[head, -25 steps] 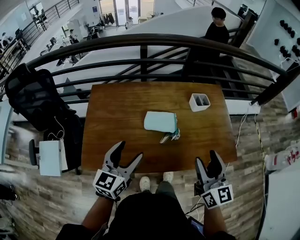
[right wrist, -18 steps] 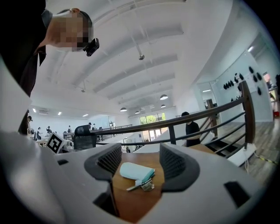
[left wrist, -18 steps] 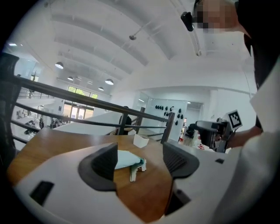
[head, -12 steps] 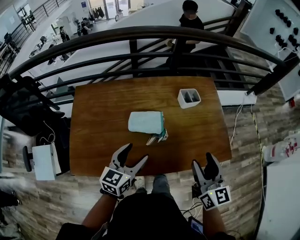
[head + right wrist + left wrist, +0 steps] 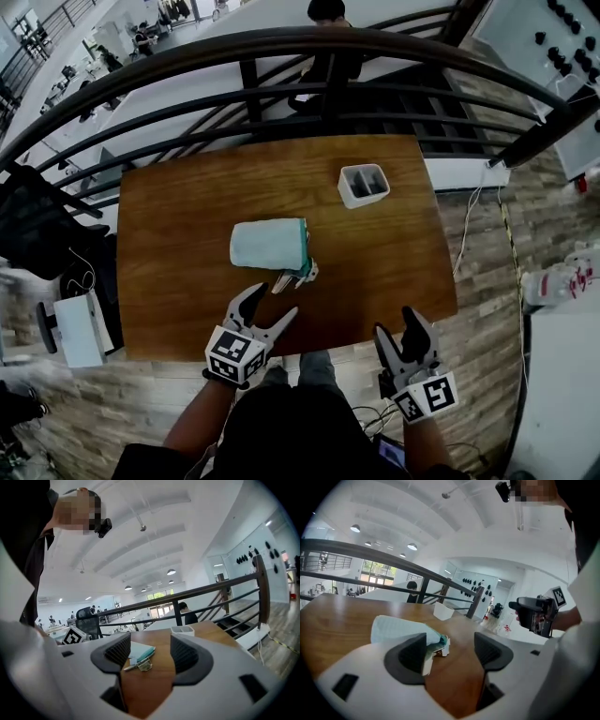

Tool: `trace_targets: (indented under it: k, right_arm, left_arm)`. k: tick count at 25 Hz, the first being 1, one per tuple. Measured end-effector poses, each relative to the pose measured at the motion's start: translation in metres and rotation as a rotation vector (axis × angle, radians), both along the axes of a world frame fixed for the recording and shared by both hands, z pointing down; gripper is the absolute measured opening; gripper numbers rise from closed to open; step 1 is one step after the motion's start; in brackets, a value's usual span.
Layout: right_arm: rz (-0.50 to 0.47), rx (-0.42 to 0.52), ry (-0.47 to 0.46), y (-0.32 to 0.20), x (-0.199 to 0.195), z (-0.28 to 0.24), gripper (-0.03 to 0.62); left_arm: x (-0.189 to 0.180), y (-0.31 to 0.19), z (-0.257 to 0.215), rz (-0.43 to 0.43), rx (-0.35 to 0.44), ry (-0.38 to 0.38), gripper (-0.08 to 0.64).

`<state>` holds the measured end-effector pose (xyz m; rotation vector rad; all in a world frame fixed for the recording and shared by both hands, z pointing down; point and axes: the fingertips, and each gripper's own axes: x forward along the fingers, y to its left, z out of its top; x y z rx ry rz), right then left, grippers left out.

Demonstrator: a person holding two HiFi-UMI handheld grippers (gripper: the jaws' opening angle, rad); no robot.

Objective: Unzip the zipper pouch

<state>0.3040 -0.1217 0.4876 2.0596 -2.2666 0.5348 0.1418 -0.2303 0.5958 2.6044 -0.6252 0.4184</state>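
A pale mint zipper pouch (image 5: 269, 245) lies flat near the middle of the wooden table (image 5: 187, 197), with a teal edge and a small bunch of tags or keys (image 5: 292, 277) at its near right corner. It also shows in the left gripper view as pouch (image 5: 396, 627) and in the right gripper view as pouch (image 5: 140, 652). My left gripper (image 5: 264, 308) hovers open over the table's near edge, just short of the pouch. My right gripper (image 5: 398, 329) is open at the near right edge, nothing between its jaws.
A small white two-slot holder (image 5: 363, 185) stands at the table's far right. A dark metal railing (image 5: 281, 103) runs behind the table. A black chair (image 5: 37, 225) and a white box (image 5: 67, 328) sit at the left. A person stands beyond the railing.
The head view has shifted, so the table and pouch sit further left and lower in frame. Both grippers stay open near the table's front edge, the left one slightly closer to the pouch.
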Motion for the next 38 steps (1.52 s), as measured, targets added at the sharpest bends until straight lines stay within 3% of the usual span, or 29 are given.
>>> trace_targets:
  k: [15,24,30,38]
  right_arm:
    - [0.047,-0.111,-0.001,0.007,0.040,0.028,0.253]
    - [0.031,-0.118,-0.002,-0.005,0.039,0.029,0.250]
    - [0.002,-0.075,0.005,-0.022,0.033,0.010,0.249]
    - [-0.044,0.016,0.015,-0.051,0.027,-0.017,0.247]
  left_arm:
    - [0.055,-0.007,0.055,0.059,-0.087,-0.030,0.304]
    - [0.059,-0.017,0.065,0.016,-0.161,-0.036,0.050]
    - [0.056,-0.022,0.039,0.028,-0.159,-0.009,0.029]
    - [0.044,-0.058,-0.032,-0.008,-0.101,0.096,0.028]
